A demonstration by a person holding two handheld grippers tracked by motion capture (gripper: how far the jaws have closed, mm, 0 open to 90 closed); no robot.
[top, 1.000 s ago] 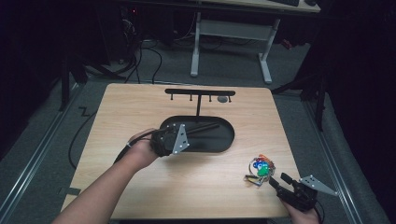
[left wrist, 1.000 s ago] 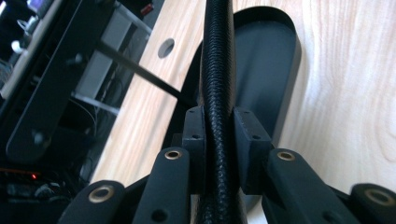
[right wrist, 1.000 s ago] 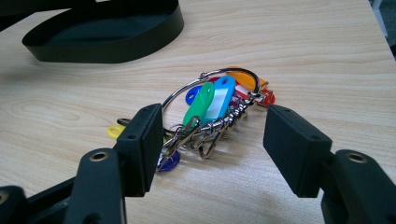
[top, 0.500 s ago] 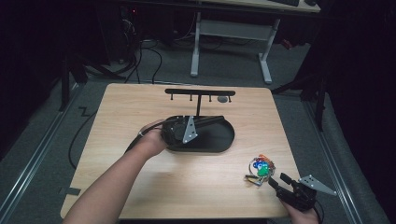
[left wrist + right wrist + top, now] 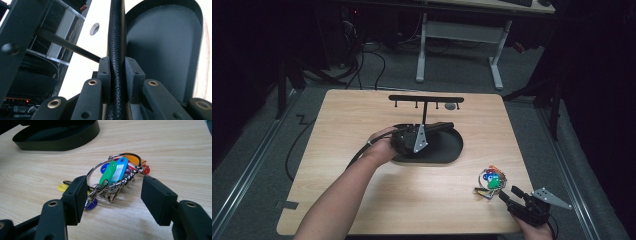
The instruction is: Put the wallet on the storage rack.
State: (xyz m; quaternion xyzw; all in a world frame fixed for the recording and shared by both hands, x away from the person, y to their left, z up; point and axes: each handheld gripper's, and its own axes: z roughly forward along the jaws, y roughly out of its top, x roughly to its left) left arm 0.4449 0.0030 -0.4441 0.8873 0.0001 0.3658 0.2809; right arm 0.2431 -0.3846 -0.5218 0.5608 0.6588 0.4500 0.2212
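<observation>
Your desk [image 5: 362,200] carries the black key stand with its oval tray [image 5: 447,150] near the middle and a hook bar [image 5: 426,99] toward the far edge. The stand's upright post [image 5: 116,37] rises from the tray, and your left gripper [image 5: 447,126] is clamped on it: in the left gripper view the two jaws squeeze the braided post between their pads, so that hand looks like the one steadying the stand.

The key bunch [image 5: 115,180] lies flat on the wood near the near right corner, well apart from the tray. Your right gripper [image 5: 112,197] is much the nearer one; its jaws stand wide apart with nothing between them, one on each side of the bunch's near end. The bunch lies straight ahead of those pads, just beyond them, with the steel ring [image 5: 100,167] tilted up on the left and the coloured tags [image 5: 117,170] fanned toward the far right.

So the coming grasp turns on pushing forward along the jaws' own line until the ring sits between the pads
</observation>
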